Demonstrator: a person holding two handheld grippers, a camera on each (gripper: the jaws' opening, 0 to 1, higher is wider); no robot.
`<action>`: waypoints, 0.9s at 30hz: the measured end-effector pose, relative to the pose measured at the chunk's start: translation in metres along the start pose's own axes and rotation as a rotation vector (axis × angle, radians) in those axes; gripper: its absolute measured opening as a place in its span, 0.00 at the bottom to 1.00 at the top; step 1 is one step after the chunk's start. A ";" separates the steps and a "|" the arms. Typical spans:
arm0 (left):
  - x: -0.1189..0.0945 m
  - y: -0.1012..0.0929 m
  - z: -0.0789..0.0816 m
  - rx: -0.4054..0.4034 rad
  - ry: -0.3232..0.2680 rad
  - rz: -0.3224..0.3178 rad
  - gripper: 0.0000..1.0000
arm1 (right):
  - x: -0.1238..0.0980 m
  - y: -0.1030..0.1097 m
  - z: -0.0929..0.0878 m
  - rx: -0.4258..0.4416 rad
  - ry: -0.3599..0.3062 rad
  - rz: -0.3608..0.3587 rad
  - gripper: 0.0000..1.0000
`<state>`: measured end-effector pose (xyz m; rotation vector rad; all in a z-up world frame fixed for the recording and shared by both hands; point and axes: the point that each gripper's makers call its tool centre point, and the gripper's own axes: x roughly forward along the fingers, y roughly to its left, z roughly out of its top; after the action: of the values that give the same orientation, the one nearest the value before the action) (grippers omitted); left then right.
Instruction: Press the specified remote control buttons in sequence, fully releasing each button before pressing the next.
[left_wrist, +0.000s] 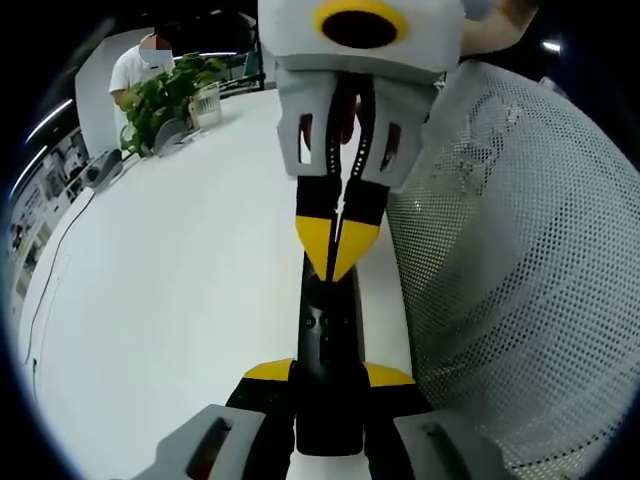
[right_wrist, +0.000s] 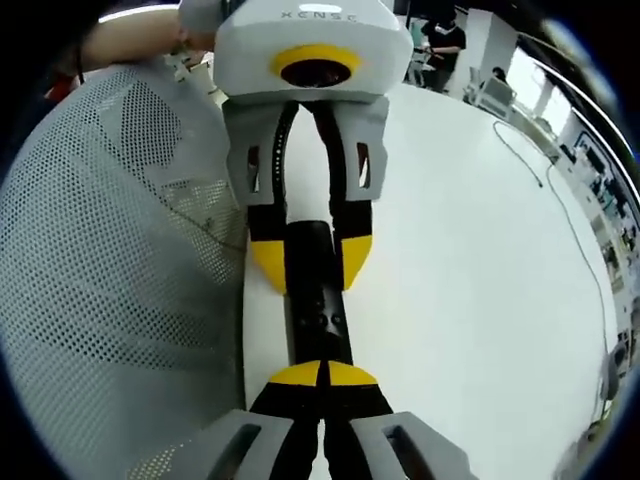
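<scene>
- Remote control (left_wrist: 328, 350), black and slim, lies on the white table (left_wrist: 170, 300) near its edge, just beside a white mesh chair back (left_wrist: 520, 270).
- Left gripper (left_wrist: 330, 375) clamps the remote's near end between its yellow-tipped jaws, as the left gripper view shows.
- Right gripper (right_wrist: 322, 374) has its jaws closed tip to tip, the joined point resting on or just above the remote's top face; contact I cannot confirm.
- Remote's long axis runs straight from one gripper to the other, so they face each other along it.
- Judgement: the right gripper does the pressing and the left steadies; the buttons (right_wrist: 322, 318) lie just ahead of its tip.
</scene>
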<state>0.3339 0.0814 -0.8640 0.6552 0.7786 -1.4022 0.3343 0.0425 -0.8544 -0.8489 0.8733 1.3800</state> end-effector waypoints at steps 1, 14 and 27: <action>0.000 0.000 0.000 0.000 0.000 0.000 0.24 | -0.001 0.000 -0.001 0.002 0.005 -0.002 0.00; 0.000 0.000 0.000 0.004 0.003 0.000 0.24 | 0.001 0.000 -0.003 -0.083 0.061 -0.032 0.00; 0.000 -0.001 0.000 0.005 0.001 0.001 0.24 | 0.002 0.001 0.002 0.026 -0.012 -0.026 0.00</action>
<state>0.3324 0.0818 -0.8639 0.6605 0.7760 -1.4028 0.3337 0.0453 -0.8549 -0.8288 0.8664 1.3477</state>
